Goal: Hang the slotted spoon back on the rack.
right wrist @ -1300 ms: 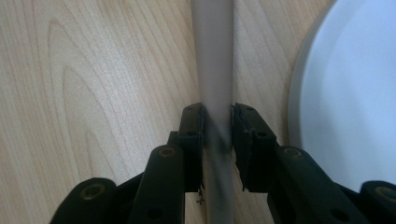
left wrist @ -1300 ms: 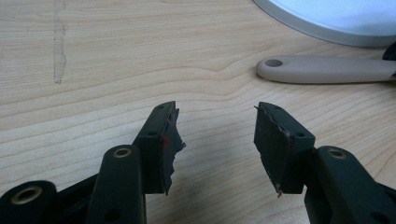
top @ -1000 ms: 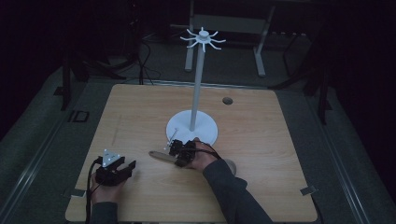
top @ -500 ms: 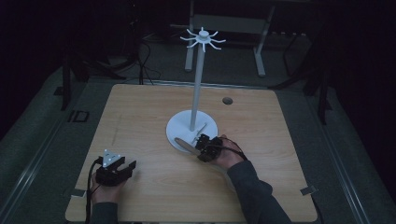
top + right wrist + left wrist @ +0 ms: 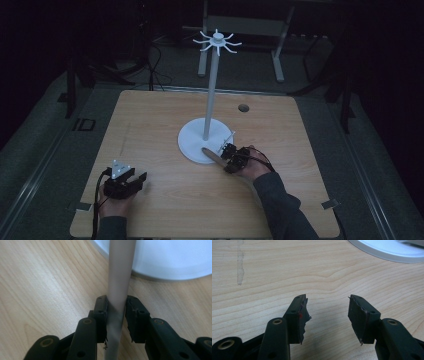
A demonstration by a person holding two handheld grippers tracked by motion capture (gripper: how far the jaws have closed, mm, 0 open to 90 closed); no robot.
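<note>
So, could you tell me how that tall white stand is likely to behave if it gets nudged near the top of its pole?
The white stand is tall and thin with arms at its crown, so a push up high would probably rock it. Its wide round base lies flat on the table, which should resist tipping somewhat. The base looks smooth, so it may slide instead.

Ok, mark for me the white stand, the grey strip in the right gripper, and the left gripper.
white stand (image 5: 192,142): high view, bare left part of its round base.
grey strip (image 5: 117,290): right gripper view, the stretch just above the jaws.
left gripper (image 5: 327,312): left gripper view, midway between its open fingertips.
</note>
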